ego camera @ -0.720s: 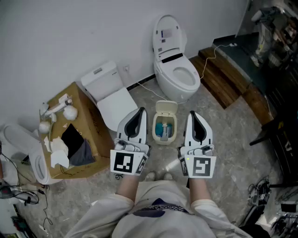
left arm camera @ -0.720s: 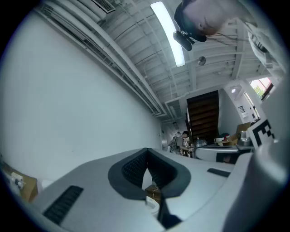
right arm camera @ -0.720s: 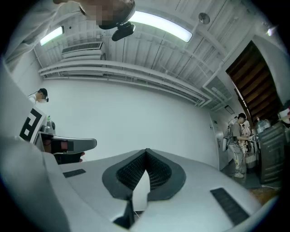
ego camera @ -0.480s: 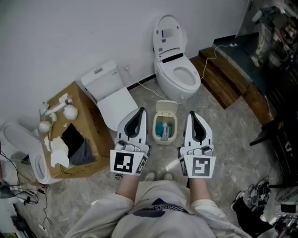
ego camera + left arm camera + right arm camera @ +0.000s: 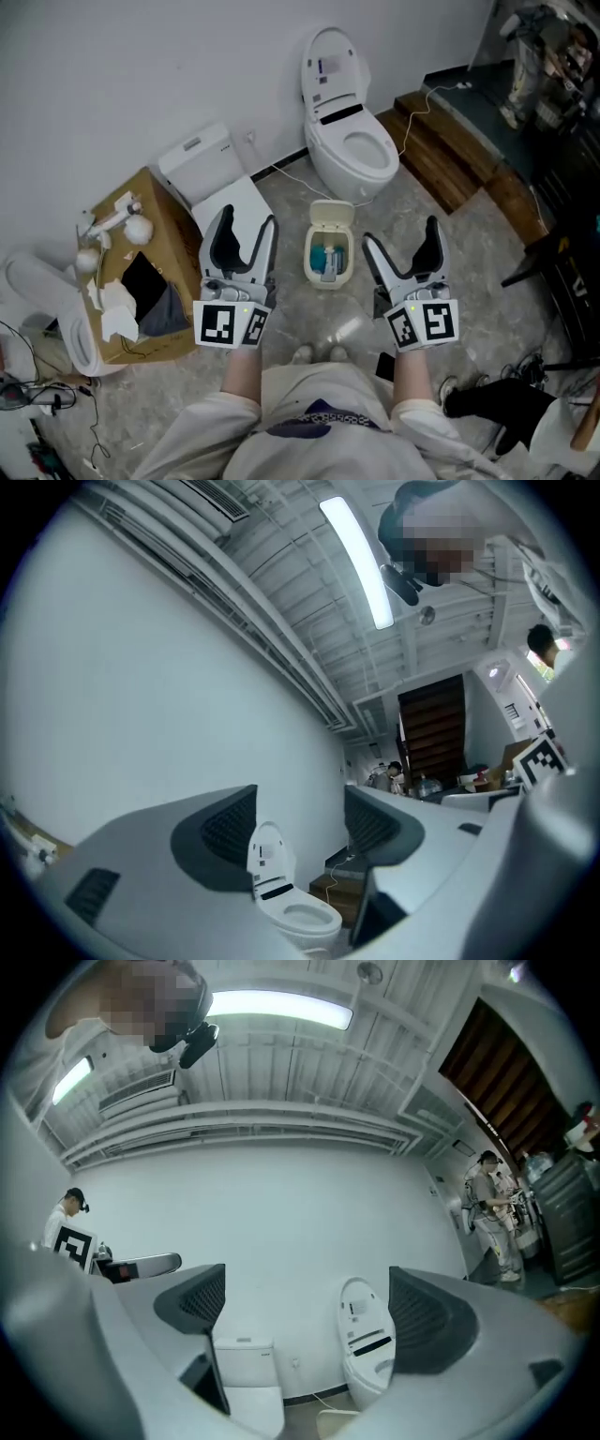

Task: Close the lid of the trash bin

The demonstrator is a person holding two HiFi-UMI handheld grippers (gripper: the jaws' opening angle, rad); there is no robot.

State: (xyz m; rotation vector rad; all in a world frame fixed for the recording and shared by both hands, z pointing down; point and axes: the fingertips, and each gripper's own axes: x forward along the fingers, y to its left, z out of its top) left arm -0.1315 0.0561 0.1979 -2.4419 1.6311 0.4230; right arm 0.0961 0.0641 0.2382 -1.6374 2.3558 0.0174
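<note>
I found the bin point(image 5: 329, 260) standing on the floor point(image 5: 469, 272), just in front of the toilet point(image 5: 352, 150) and a short way ahead of my feet. Its lid point(image 5: 332, 216) stood upright at the far edge, so the bin was open, and something blue lay inside. The left gripper point(image 5: 246, 225) hung to the left of the bin and the right gripper point(image 5: 400, 239) to its right, both above the floor, and neither touched the bin or the lid. In the left gripper view the jaws stood apart with nothing between them; only the toilet against the wall showed through the gap. In the right gripper view the jaws stood wide apart and equally empty, with the toilet and a second toilet point(image 5: 220, 187) beyond them. That second toilet sat left of the bin, against the wall, with an open cardboard box point(image 5: 178, 253) beside it holding white scraps and a dark item. Wooden steps point(image 5: 450, 159) ran along the right of the toilet. Both grippers pointed roughly towards the wall.
</note>
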